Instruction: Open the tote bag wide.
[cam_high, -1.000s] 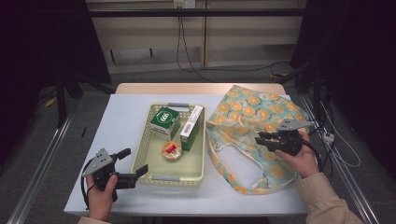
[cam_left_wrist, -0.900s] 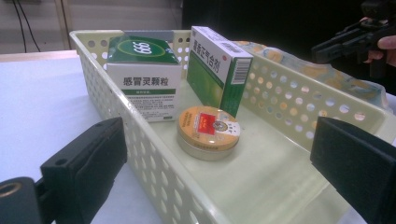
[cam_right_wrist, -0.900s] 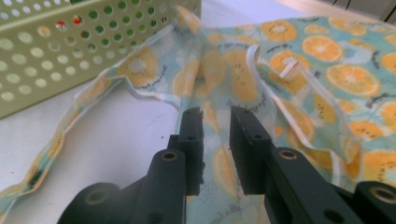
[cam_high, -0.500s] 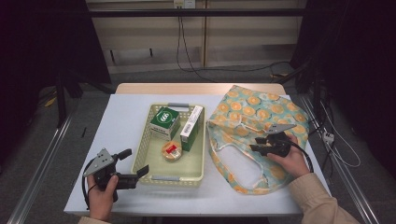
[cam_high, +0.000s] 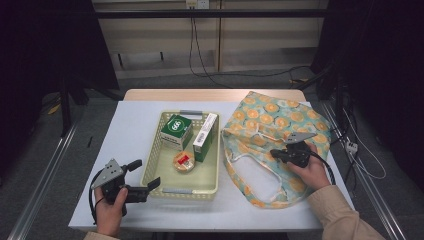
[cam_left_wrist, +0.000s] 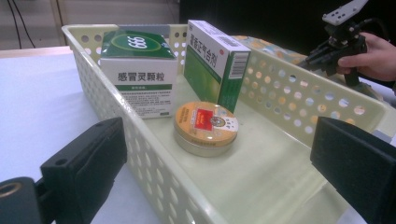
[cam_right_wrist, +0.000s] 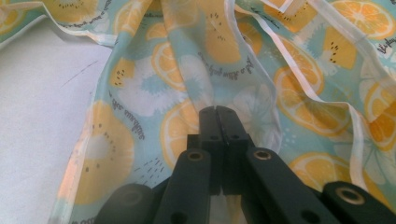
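Basket (cam_high: 212, 186) holds two boxes (cam_high: 176, 131), round tin (cam_high: 183, 161).

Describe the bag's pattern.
Orange slices on light teal cloth bag, white trim; clearest in the right gripper view.

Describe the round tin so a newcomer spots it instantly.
Start at the pale perforated basket in the table's middle. Three items sit inside; the round tin lies flat nearest the person, in front of two upright green-and-white boxes. It is the only round one, gold with a red label.
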